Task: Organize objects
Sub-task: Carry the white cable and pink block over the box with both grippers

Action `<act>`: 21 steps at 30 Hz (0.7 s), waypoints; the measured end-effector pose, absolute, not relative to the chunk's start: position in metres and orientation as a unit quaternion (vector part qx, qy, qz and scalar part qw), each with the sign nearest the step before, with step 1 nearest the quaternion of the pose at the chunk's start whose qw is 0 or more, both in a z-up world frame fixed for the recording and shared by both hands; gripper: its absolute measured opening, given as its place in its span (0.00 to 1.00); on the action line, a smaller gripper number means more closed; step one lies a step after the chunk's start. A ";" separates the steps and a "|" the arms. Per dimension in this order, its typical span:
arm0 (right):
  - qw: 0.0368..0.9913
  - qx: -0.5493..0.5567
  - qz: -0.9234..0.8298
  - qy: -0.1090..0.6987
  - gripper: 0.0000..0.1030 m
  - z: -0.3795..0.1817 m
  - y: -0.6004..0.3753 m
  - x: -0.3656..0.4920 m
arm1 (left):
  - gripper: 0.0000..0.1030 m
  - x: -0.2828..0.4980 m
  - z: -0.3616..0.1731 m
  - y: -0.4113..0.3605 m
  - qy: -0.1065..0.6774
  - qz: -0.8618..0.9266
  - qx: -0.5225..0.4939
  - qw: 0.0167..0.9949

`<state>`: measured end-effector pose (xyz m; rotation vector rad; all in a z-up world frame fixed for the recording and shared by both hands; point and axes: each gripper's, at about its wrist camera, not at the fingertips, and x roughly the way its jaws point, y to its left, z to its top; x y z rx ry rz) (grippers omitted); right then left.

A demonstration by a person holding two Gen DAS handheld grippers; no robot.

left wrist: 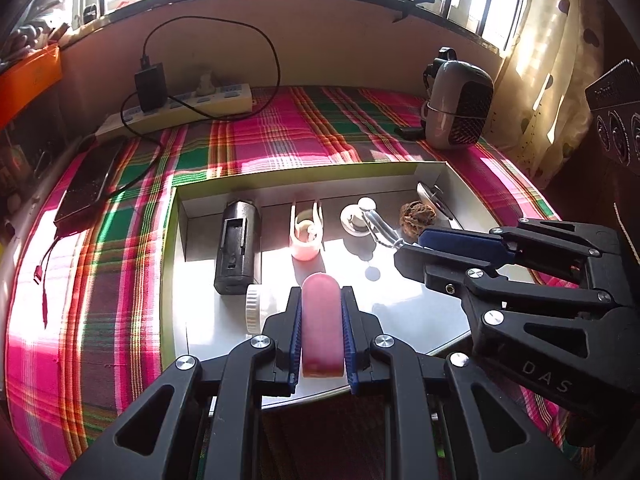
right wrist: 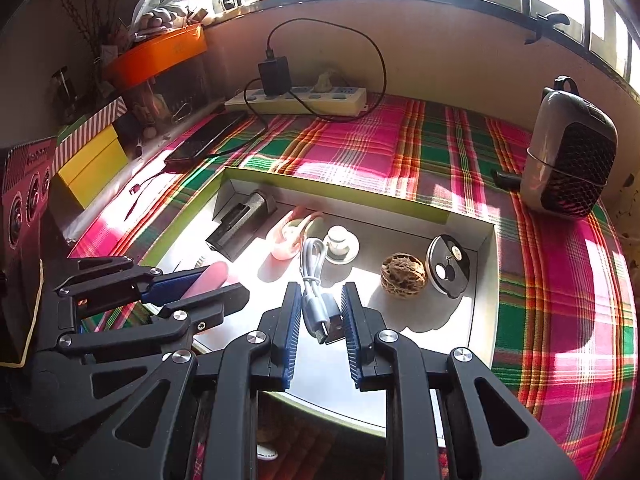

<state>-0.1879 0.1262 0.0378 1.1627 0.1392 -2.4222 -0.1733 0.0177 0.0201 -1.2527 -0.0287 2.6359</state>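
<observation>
- Tray fills mid-frame on the plaid cloth; its near edge is hidden behind the grippers.
- Left gripper is clenched on a pink bar, low centre.
- Right gripper grips a bundled cable; its plug ends are partly hidden.
- White cap is half covered by the left fingers.

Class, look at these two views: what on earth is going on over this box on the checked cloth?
A person is sorting small things with two handheld grippers over a shallow white cardboard box. The left gripper is shut on a pink rounded plastic piece. The right gripper is shut on a bundled grey USB cable. Both hover above the box, where a black cylindrical device, a brown walnut and other bits already lie.
</observation>
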 end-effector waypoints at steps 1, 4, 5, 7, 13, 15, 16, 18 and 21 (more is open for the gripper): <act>0.226 0.424 -0.875 0.051 0.21 0.036 0.125 -0.190 | 0.15 -0.175 0.018 0.018 -0.009 0.896 -0.429 0.111; 0.229 0.432 -0.871 0.051 0.21 0.030 0.122 -0.198 | 0.15 -0.179 0.013 0.018 -0.008 0.894 -0.434 0.109; 0.230 0.435 -0.869 0.052 0.21 0.029 0.121 -0.199 | 0.15 -0.180 0.012 0.018 -0.008 0.894 -0.435 0.110; 0.234 0.440 -0.865 0.054 0.21 0.025 0.120 -0.203 | 0.15 -0.182 0.010 0.017 -0.008 0.893 -0.436 0.109; 0.239 0.449 -0.860 0.050 0.21 0.019 0.120 -0.213 | 0.15 -0.185 0.006 0.018 -0.005 0.891 -0.441 0.111; 0.239 0.450 -0.859 0.052 0.21 0.018 0.119 -0.214 | 0.15 -0.185 0.006 0.019 -0.002 0.891 -0.440 0.112; 0.238 0.451 -0.859 0.053 0.21 0.017 0.119 -0.215 | 0.15 -0.185 0.006 0.019 -0.002 0.891 -0.440 0.113; 0.235 0.452 -0.859 0.054 0.21 0.016 0.119 -0.217 | 0.15 -0.186 0.006 0.019 -0.003 0.891 -0.440 0.113; 0.231 0.453 -0.859 0.057 0.21 0.014 0.120 -0.219 | 0.15 -0.187 0.006 0.019 -0.001 0.891 -0.440 0.113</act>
